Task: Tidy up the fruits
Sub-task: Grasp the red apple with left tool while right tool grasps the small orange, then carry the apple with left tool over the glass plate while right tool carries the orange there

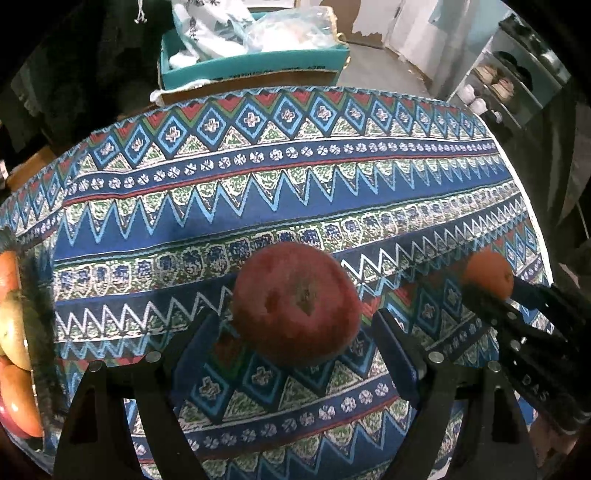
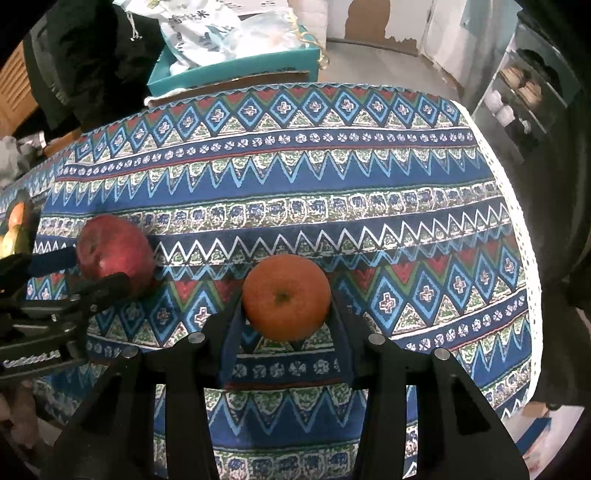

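Round dark-red apple (image 1: 297,302) sits on patterned cloth-covered table (image 1: 332,192) between spread left gripper (image 1: 295,332) fingers, untouched; right gripper (image 2: 286,314) pinches round orange fruit (image 2: 286,295); fruit-filled basket (image 1: 22,332) lies leftward

Apple (image 1: 297,302) sits between the left gripper (image 1: 295,332) fingers on the tablecloth (image 1: 280,192); orange (image 2: 286,297) to its right, between the right gripper (image 2: 286,325) fingers.

The right gripper (image 1: 489,291) bore letters that looked like "DAS"; print on the bags (image 2: 207,33) was unreadable.
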Demonstrator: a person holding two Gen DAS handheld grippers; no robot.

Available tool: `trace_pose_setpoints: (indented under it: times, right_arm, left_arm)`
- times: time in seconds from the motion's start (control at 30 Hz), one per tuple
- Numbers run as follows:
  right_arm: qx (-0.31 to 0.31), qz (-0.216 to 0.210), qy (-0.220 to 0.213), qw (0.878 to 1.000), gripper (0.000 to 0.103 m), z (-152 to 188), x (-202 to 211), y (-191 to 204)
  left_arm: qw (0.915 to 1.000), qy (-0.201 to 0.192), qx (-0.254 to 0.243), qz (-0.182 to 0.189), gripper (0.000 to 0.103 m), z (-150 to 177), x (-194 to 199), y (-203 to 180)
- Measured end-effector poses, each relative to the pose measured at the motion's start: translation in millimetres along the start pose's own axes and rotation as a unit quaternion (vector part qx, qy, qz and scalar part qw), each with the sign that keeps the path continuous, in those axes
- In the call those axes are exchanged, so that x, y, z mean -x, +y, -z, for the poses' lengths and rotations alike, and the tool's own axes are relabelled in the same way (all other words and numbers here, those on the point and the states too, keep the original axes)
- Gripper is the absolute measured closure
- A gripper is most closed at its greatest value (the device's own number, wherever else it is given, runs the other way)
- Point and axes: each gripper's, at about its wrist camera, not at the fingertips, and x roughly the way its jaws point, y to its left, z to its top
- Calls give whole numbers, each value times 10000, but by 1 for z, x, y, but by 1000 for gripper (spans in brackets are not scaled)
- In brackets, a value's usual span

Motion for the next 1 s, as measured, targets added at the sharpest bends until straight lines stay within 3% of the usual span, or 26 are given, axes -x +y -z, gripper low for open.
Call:
trace_pose_setpoints:
  times: [0.17, 0.27, 0.5, 1.0]
  right_arm:
    - [-5, -20, 60, 10000, 60, 0, -8, -3]
    - [-17, -32, 87, 10000, 59, 0, -12, -5]
    - [21, -32, 69, 10000, 59, 0, -14, -3]
    - [153, 219, -335, 9991, 60, -10, 14, 8]
  left_arm:
    - [10000, 33, 46, -21, 18, -3, -12, 0]
    - [10000, 34, 13, 65, 28, -3, -15, -3]
    - [10000, -92, -30, 8, 28, 2, -13, -2]
    - [9978, -592, -152, -267, 28, 9, 38, 5]
